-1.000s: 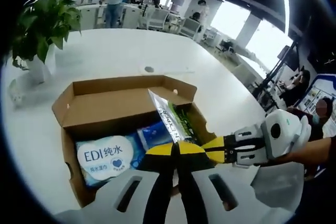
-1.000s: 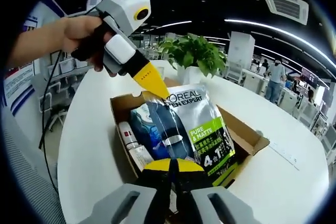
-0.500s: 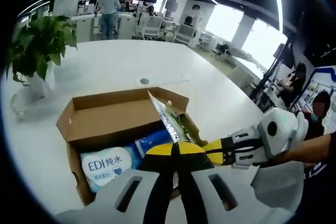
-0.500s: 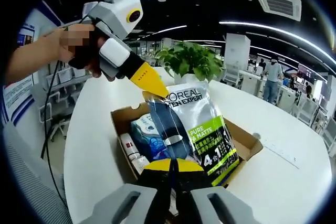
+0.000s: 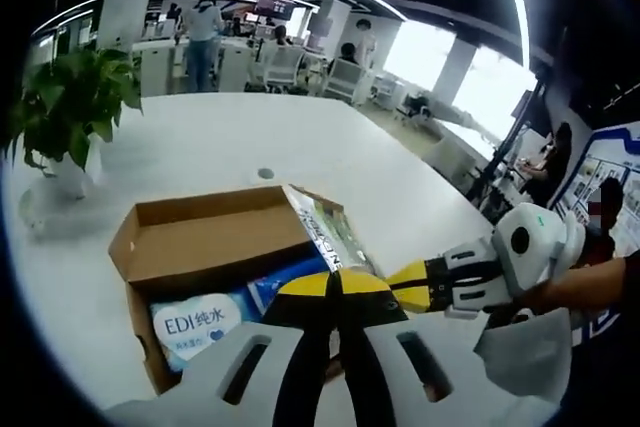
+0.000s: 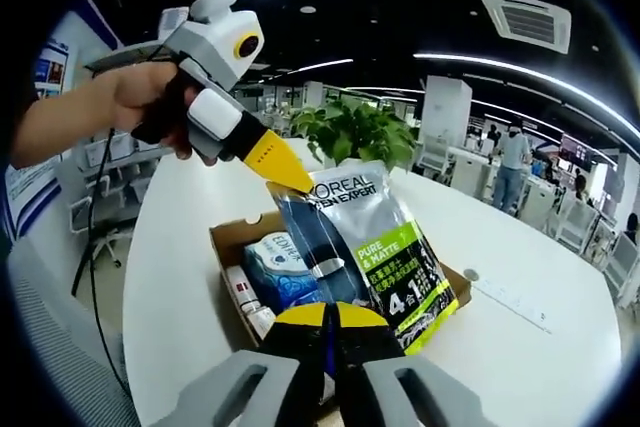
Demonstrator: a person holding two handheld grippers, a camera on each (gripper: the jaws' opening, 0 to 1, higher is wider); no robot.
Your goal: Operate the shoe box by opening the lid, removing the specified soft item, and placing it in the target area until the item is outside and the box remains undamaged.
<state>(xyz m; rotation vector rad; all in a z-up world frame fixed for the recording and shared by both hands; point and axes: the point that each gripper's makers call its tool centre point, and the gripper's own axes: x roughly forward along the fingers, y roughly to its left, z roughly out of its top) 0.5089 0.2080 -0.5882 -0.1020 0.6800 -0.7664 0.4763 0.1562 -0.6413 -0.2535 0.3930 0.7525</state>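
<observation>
Big white worktop (image 5: 230,137) underneath everything, open-plan office all around. Potted plant (image 5: 62,112) off near the far edge, also behind the pouch in the right gripper view (image 6: 350,132).

Open cardboard shoe box (image 5: 205,237) sitting on the worktop, flaps up, looks undamaged from here. Inside: a white and blue EDI wipes pack (image 5: 200,319) and, seen from the right gripper view, a small white tube with red print (image 6: 243,297) along one wall.

Soft item = a L'Oreal Men Expert pouch (image 6: 370,247), grey-blue with a green "Pure & Matte" panel. Held up above the box, mostly clear of it, lower end hidden behind the yellow tips so can't tell exactly how far out. Edge-on and thin in the left gripper view (image 5: 322,232).

Left tongs (image 6: 292,180) clenched on the pouch's top corner, hand (image 6: 150,107) wrapped round the handle. Right tongs (image 6: 330,315) clamped on its bottom edge, yellow tips together. Same pair in the left gripper view: own tips closed (image 5: 336,282), right tongs coming in from the side (image 5: 395,282).
</observation>
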